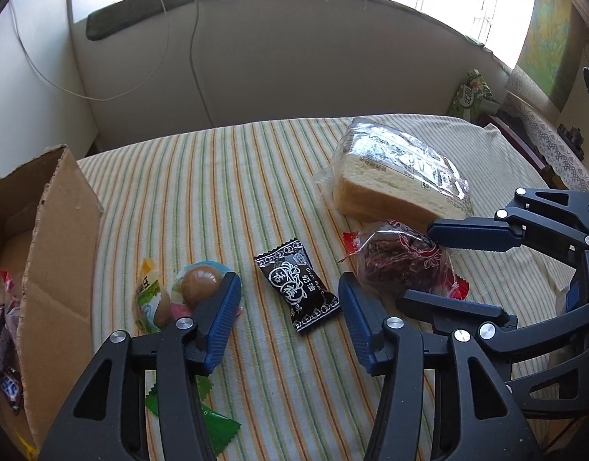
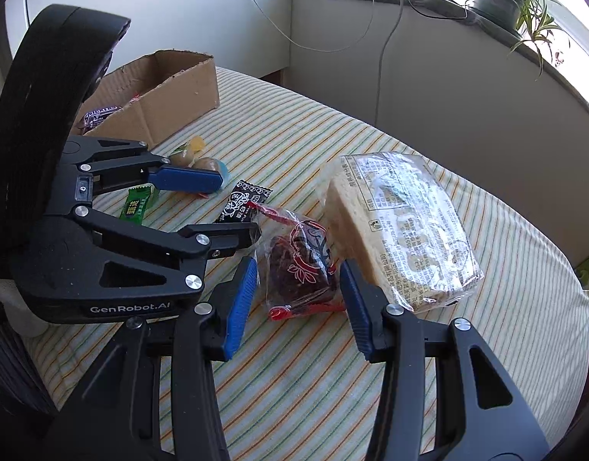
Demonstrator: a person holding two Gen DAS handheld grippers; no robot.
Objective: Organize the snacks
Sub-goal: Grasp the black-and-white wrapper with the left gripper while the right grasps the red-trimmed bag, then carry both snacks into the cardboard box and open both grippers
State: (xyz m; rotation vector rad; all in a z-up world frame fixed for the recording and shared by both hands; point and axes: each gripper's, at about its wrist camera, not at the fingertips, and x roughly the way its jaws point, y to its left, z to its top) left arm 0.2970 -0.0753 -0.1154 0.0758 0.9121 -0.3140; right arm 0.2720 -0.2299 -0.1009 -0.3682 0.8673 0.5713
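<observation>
On the striped cloth (image 2: 302, 384), the dark pastry packet (image 2: 298, 265) is straddled by the right gripper (image 2: 296, 303), jaws apparently unclenched; the black candy (image 1: 297, 286) is framed by the parted left gripper (image 1: 290, 315). Each should be centred before squeezing.

Left gripper (image 1: 290, 299): pitched steeply downward, jaws parted, blue ribbed pads (image 1: 221, 322) facing each other across a clear gap; nothing pressed between them. Black linkage arms spread in a V behind the pads.

Right gripper (image 2: 296, 288): also angled steeply down, jaws parted to a moderate width. Whether its pads (image 2: 238, 303) press on anything cannot be told from either view.

The two grippers sit close together, converging; each one's fingers show in the other's wrist view. The left one's body fills the left of the right wrist view.
</observation>
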